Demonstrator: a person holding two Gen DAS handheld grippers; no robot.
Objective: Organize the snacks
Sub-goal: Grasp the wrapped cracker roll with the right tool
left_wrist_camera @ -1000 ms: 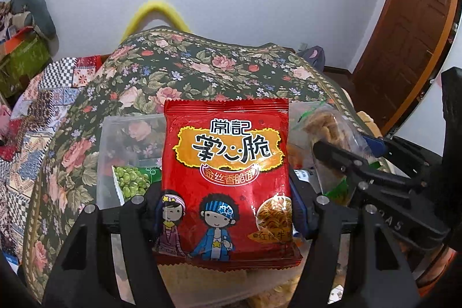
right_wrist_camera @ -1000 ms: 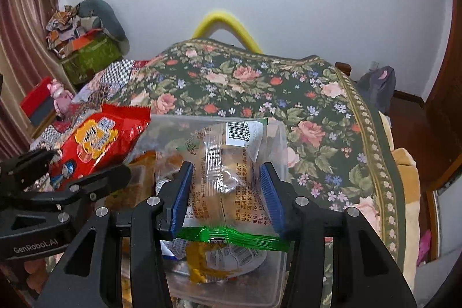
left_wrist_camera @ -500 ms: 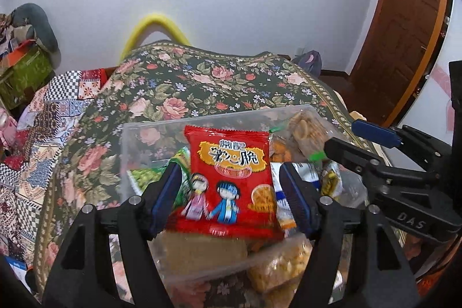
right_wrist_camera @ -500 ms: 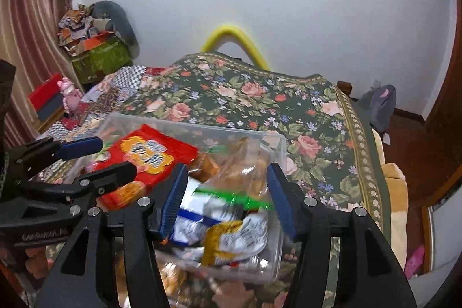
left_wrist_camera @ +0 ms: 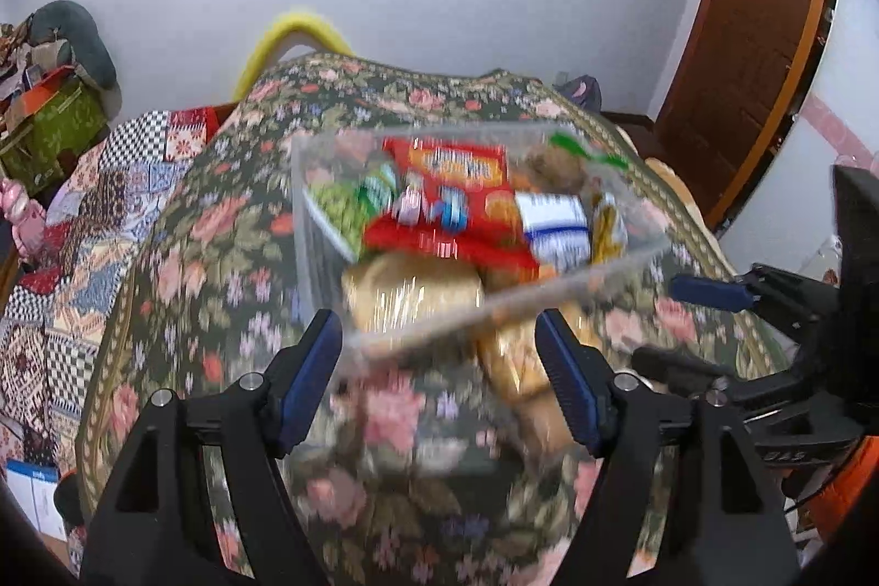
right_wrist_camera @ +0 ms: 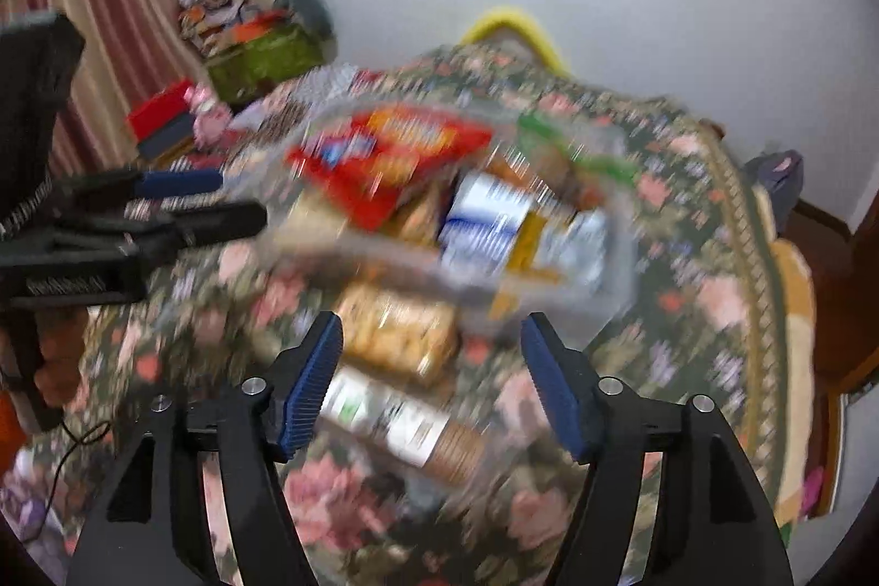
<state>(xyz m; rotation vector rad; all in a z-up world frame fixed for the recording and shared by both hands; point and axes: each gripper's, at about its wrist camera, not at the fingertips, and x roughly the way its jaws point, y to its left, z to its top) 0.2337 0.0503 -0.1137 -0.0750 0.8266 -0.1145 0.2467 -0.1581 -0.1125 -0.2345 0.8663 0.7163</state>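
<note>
A clear plastic bin (left_wrist_camera: pixel 307 223) stands on the floral bedspread, blurred in both views. In it lie a red snack packet (left_wrist_camera: pixel 450 207), a green pea packet (left_wrist_camera: pixel 340 207), a blue-and-white packet (left_wrist_camera: pixel 555 229) and a golden bread packet (left_wrist_camera: pixel 412 295). My left gripper (left_wrist_camera: pixel 435 316) hovers just short of the bin's near rim, jaws opening, nothing between its pads. My right gripper (right_wrist_camera: pixel 431 317) is also opening and holds nothing; it hangs over a golden biscuit packet (right_wrist_camera: pixel 401 333) and a white-and-brown packet (right_wrist_camera: pixel 406 427) lying outside the bin (right_wrist_camera: pixel 621 278).
The floral bedspread (left_wrist_camera: pixel 181 256) slopes off to a patchwork cloth (left_wrist_camera: pixel 82 223) at the left. A brown door (left_wrist_camera: pixel 747 53) stands at the right. Each gripper shows in the other's view: the right gripper (left_wrist_camera: pixel 659 322), the left gripper (right_wrist_camera: pixel 241 199). Boxes and cloth pile (right_wrist_camera: pixel 252 37) up by the curtain.
The left gripper let go of the red packet and the right let go of its clear-wrapped snack; both now lie in the bin. Both grippers drew back and widened.
</note>
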